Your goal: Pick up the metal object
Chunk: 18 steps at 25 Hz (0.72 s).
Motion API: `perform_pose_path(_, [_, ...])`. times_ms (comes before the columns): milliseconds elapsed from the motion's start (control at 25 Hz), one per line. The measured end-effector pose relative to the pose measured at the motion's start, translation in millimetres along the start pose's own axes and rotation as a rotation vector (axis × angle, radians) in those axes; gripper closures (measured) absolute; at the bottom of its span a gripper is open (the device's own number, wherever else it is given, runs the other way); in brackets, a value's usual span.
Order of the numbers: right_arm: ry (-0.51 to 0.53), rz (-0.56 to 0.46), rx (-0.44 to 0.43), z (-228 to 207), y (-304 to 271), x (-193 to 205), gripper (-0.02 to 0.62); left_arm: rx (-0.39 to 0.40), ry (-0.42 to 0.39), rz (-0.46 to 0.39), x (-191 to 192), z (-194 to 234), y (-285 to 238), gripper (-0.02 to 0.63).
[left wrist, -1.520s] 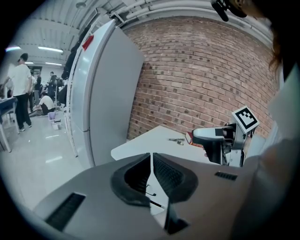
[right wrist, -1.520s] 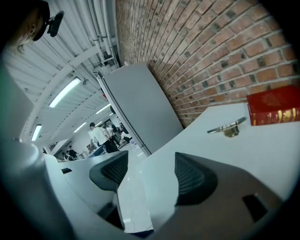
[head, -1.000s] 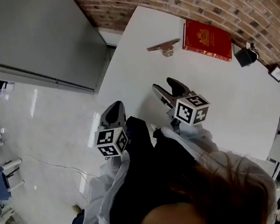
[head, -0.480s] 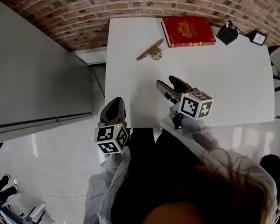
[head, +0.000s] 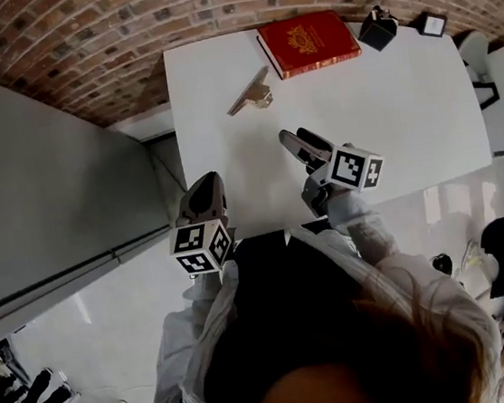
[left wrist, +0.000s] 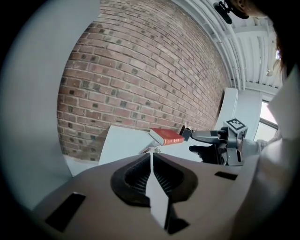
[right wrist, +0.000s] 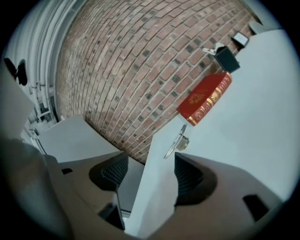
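Brick wall [head: 122,29]: runs across the 12 o'clock side of the head view, behind all other items.

Grey panel [head: 39,176]: large plain surface at 9 o'clock, beside the table's left edge.

Table [head: 405,113]: white, with a mostly bare top; its far edge meets the wall.

Red book [head: 308,41]: lies flat against the far edge, gold emblem up.

Right claw [head: 294,136]: over the near half of the table, aimed toward 11 o'clock. Jaws spread wide, with nothing between them but table surface.

Left claw [head: 203,188]: at the near left corner, roughly 8 o'clock from the right claw. Jaws pressed together, empty.

Metal object [head: 251,93]: thin flat strip with a small stubby part beneath it. It lies on the table at 11 o'clock from the right claw, well apart from it, just beside the book's near corner and apparently not touching it. Not yet grasped.

Black item [head: 378,29]: small, at 3 o'clock of the book; kind unclear.

Hazards, as judged:
- The strip sits low and thin, so jaws closing too high would likely skid over it.
- A glancing push toward 9 o'clock could slide it to the table's left edge and off.
- An approach drifting toward 1 o'clock could nudge the book.
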State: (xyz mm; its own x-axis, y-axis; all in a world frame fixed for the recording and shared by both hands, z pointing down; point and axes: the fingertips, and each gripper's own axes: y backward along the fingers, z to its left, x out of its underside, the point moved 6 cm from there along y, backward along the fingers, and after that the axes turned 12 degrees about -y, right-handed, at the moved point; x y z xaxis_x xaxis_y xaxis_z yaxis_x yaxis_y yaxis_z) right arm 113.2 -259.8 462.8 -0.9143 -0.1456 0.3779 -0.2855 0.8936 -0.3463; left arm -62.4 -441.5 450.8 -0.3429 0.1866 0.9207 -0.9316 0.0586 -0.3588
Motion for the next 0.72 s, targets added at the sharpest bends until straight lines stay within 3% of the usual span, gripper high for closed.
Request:
perform_pose_path(240, [-0.212, -0.04, -0.061, -14, -18, -18, 0.27, 0.045, -0.015, 0.017, 4, 10, -23, 0.574])
perform_pose_path(600, [-0.335, -0.054, -0.089, -36, -54, -40, 0.27, 0.074, -0.03, 0.039, 7, 27, -58, 0.575])
perform_pose_path(720, [-0.418, -0.052, -0.112, -44, -68, -43, 0.27, 0.073, -0.032, 0.047, 7, 34, -70, 0.575])
